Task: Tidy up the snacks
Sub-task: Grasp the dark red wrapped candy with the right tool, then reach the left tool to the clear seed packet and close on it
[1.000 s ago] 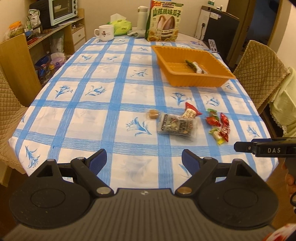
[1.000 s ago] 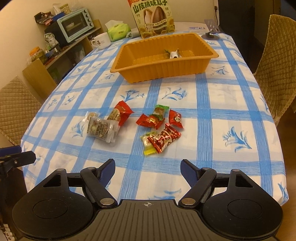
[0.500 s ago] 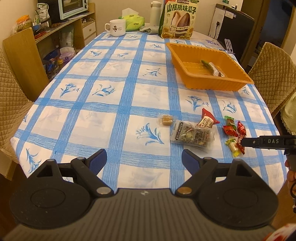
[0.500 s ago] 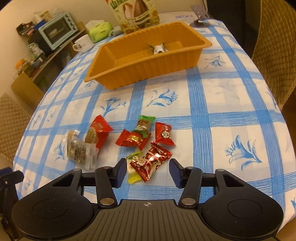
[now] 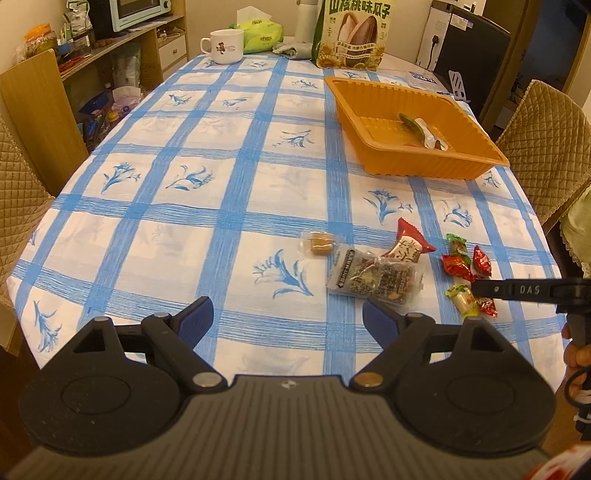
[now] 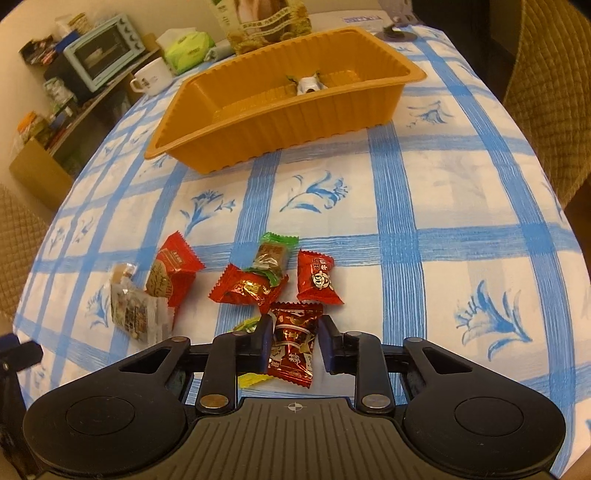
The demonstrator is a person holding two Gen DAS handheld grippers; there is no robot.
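my right gripper point(image 6: 294, 341) is down at the table's near edge, fingers drawn narrow on either side of a dark red candy point(image 6: 293, 341). pads sit just beside the wrapper; i can't tell if they press it yet. a yellow-green candy point(image 6: 249, 378) pokes out under the left finger point(image 6: 260, 341).

just beyond lie a red candy point(image 6: 318, 277), a green-topped candy point(image 6: 272, 258) overlapping a red foil packet point(image 6: 245, 290), then a red pouch point(image 6: 170, 273) and a clear mixed-snack bag point(image 6: 138, 314) further left.

the orange tray point(image 6: 258, 129) stands well apart toward the far side, with one wrapped snack point(image 6: 308, 84) inside.

my left gripper point(image 5: 287, 320) hovers over the blue-checked tablecloth point(image 5: 221, 206), fingers spread wide, nothing between them. a small tan sweet point(image 5: 320, 244) lies near the clear bag from this view. mug point(image 5: 223, 46) and seed bag point(image 5: 351, 35) at the far end.
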